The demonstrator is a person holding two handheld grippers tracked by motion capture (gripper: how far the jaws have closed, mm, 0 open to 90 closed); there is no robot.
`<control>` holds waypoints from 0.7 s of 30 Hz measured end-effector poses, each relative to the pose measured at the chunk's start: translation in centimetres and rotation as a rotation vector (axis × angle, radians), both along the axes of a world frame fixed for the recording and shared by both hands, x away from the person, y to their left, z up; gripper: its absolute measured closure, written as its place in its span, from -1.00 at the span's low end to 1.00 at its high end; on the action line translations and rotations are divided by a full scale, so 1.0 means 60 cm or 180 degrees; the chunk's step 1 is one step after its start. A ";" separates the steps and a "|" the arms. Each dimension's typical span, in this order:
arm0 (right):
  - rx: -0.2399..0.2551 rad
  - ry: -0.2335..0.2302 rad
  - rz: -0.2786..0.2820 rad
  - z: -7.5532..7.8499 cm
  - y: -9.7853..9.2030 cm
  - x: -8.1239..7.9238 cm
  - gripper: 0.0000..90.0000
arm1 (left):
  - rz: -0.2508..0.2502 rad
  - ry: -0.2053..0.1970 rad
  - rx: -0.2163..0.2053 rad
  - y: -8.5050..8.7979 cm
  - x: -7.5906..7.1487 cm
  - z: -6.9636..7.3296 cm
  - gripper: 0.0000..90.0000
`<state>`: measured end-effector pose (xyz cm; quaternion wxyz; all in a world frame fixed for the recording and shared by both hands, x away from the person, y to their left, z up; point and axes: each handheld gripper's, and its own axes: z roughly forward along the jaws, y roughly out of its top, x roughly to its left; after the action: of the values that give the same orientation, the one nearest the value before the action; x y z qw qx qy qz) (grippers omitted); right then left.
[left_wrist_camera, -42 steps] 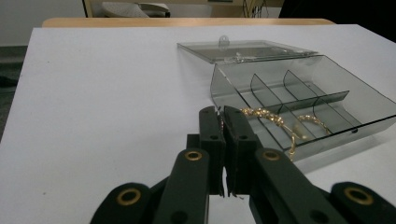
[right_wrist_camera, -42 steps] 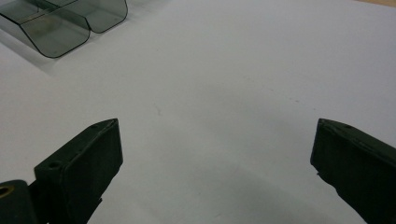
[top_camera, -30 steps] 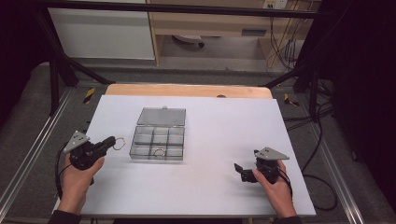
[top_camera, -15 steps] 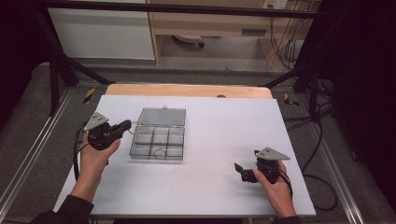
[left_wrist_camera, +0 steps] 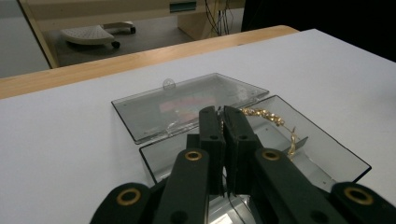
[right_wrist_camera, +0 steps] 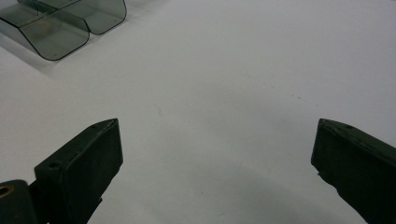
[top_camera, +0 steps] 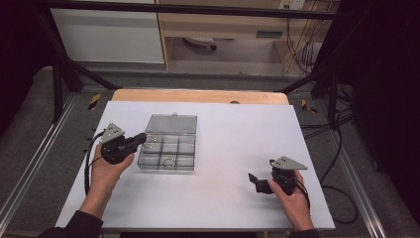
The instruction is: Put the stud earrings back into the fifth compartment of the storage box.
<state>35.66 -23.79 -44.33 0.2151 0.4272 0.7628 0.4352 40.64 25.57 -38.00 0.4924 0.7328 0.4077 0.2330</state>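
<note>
High view: we hold two grippers over the white bench (top_camera: 223, 129) and one clear compartment box (top_camera: 167, 148), its lid (top_camera: 173, 124) laid open flat on the far side. Our left gripper (top_camera: 140, 138) has its jaws clenched together, empty, tips over the box's left edge. Just beyond those jaws lies one gold chain (left_wrist_camera: 273, 122). Our right gripper (top_camera: 253, 180) rests well apart, jaws released wide, pointing toward the box.

Lab-style recording bay, white worktop (top_camera: 223, 148) inside black metal framing (top_camera: 59, 74), loose cables (top_camera: 297, 44) behind worktop, grey floor
</note>
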 end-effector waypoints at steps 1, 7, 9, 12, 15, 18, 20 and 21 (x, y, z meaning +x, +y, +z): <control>0.0009 0.0005 0.0003 0.000 0.001 0.000 -0.94 | -0.0017 0.0000 0.0030 -0.002 0.000 -0.001 0.93; 0.0003 0.0008 0.0000 0.000 0.000 -0.001 -0.94 | -0.0048 0.0018 0.0093 -0.013 -0.001 -0.007 0.93; 0.0003 0.0000 0.0012 0.000 -0.001 -0.001 -0.94 | -0.0055 0.0023 0.0118 -0.015 -0.002 -0.009 0.93; 0.0005 0.0011 0.0010 0.000 0.001 -0.002 -0.94 | -0.0063 0.0033 0.0116 -0.018 -0.002 -0.011 0.93; 0.0017 0.0020 0.0006 0.000 0.001 -0.002 -0.94 | -0.0081 0.0025 0.0126 -0.021 -0.002 -0.013 0.93; 0.0016 0.0024 -0.0008 0.000 0.000 -0.002 -0.94 | -0.0090 0.0018 0.0145 -0.023 -0.002 -0.014 0.93; 0.0009 0.0023 -0.0009 0.000 0.000 -0.002 -0.94 | -0.0089 0.0014 0.0157 -0.023 -0.002 -0.016 0.93; 0.0008 0.0022 -0.0007 0.000 0.000 -0.002 -0.94 | -0.0087 0.0019 0.0156 -0.023 -0.002 -0.017 0.93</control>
<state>35.54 -23.80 -44.34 0.2125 0.4299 0.7625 0.4344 40.50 24.16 -39.01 0.4762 0.7508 0.3934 0.2340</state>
